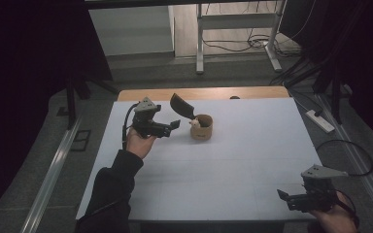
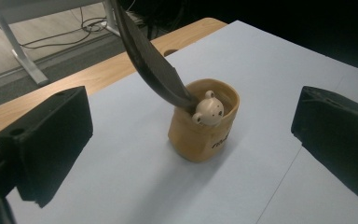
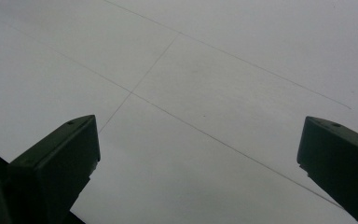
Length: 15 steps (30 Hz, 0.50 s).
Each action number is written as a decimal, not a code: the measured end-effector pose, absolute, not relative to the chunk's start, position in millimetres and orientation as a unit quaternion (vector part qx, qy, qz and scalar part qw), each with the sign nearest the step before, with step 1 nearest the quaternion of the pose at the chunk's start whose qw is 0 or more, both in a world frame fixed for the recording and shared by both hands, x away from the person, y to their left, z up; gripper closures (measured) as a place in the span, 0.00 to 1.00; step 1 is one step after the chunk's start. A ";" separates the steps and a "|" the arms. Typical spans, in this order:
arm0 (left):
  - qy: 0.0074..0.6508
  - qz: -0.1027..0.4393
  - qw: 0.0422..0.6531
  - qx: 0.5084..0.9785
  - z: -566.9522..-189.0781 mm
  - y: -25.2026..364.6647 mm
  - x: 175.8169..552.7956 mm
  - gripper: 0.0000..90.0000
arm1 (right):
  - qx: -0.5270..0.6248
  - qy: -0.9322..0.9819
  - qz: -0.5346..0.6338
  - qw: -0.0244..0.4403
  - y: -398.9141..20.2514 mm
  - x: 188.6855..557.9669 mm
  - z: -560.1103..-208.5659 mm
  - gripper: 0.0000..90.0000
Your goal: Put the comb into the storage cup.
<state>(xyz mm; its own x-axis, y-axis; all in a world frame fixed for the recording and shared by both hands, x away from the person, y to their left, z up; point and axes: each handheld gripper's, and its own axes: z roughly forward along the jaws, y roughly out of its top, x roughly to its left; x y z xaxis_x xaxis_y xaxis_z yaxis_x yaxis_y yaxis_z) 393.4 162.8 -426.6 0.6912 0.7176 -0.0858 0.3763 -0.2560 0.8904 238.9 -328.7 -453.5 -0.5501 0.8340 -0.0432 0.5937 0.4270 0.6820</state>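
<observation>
The white table (image 1: 233, 165) runs under both my tools, wood edge at the far side. My left gripper (image 1: 175, 124) is up off the surface, jaws spread wide with nothing between them, aimed at the tan cup (image 1: 201, 127). In the left gripper view the cup (image 2: 200, 135) stands upright on the white top, ahead of my fingers and centred in the gap between them, not touching either. The left finger (image 2: 51, 140) sits well to one side of the cup, the other finger (image 2: 340, 135) well to the other side.

A dark shoehorn-like blade (image 2: 149, 56) leans out of the cup, its lower end inside the rim, its upper end tilted away beyond my left finger (exact tool type hard to tell). In the high view the blade (image 1: 181, 106) rises up and to the left of the cup, just past my fingertips.

A small cream bear head (image 2: 208, 109) pokes up at the cup's near rim, touching the blade's lower end.

My right gripper (image 1: 282, 196) hovers near the table's near right corner, well apart from the cup, jaws also wide and holding nothing; between its fingers (image 3: 56, 163) there is bare table (image 3: 205, 79) with thin seam lines.
</observation>
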 end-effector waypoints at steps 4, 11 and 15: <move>0.356 0.174 0.495 0.773 -428.7 164.0 392.4 0.00 | 0.434 0.823 0.313 0.192 -328.6 238.9 -453.5 0.00; 0.356 0.182 0.489 0.775 -429.3 163.6 389.1 0.00 | 0.433 0.823 0.314 0.193 -328.5 238.6 -453.4 0.00; 0.356 0.181 0.488 0.776 -429.3 163.9 387.0 0.00 | 0.432 0.823 0.314 0.193 -328.4 238.5 -453.4 0.00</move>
